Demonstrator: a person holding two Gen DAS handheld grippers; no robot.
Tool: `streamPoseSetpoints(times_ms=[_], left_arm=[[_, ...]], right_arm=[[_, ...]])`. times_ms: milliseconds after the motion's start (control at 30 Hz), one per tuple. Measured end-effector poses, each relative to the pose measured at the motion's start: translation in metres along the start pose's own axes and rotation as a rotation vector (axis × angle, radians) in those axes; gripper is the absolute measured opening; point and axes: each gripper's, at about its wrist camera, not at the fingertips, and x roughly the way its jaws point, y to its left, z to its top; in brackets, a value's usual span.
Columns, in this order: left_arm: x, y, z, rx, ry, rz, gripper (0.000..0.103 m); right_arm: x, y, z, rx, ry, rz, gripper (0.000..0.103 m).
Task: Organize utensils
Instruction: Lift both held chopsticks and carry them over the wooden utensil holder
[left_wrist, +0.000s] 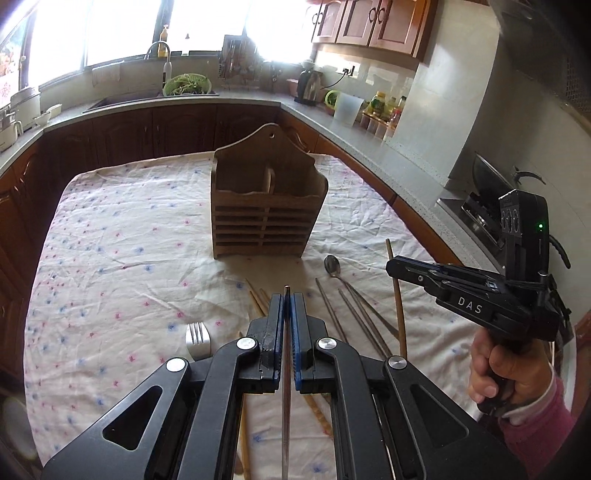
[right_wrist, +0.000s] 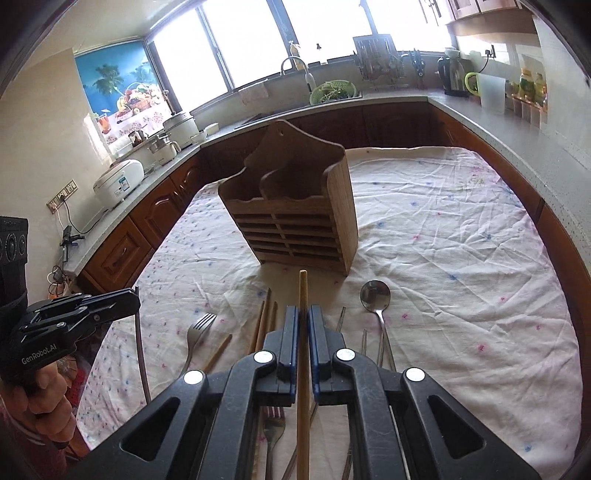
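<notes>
A wooden two-compartment utensil holder (left_wrist: 267, 206) stands upright on the floral tablecloth; it also shows in the right wrist view (right_wrist: 295, 218). My left gripper (left_wrist: 287, 297) is shut on a metal chopstick (left_wrist: 286, 369) that points toward the holder. My right gripper (right_wrist: 303, 310) is shut on a wooden chopstick (right_wrist: 303, 332), held above the cloth; it shows at the right of the left view (left_wrist: 391, 264). A spoon (right_wrist: 375, 295), forks (right_wrist: 199, 328), and several wooden (right_wrist: 264, 321) and metal chopsticks (left_wrist: 347, 306) lie on the cloth in front of the holder.
The table (left_wrist: 110, 258) is ringed by a grey kitchen counter (left_wrist: 369, 147) with a sink, green colander (left_wrist: 187, 84), kettle, jars and rice cooker (right_wrist: 118, 182). A stove with a pan (left_wrist: 487, 184) is at the right.
</notes>
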Motion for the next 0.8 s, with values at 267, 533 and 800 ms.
streamPoseSetpoints(times_ms=[267, 533, 800], left_arm=[[-0.043, -0.004, -0.009, 0.011, -0.078, -0.015, 0.003], [-0.063, -0.003, -0.009, 0.006, -0.144, -0.015, 0.003], [-0.075, 0.004, 0.004, -0.014, -0.215, -0.010, 0.003]], right_arm=[[-0.043, 0.016, -0.003, -0.026, -0.082, 0.004, 0.005], [-0.071, 0.019, 0.003, -0.030, -0.150, 0.002, 0.005], [-0.077, 0.016, 0.014, -0.021, -0.208, 0.001, 0.005]])
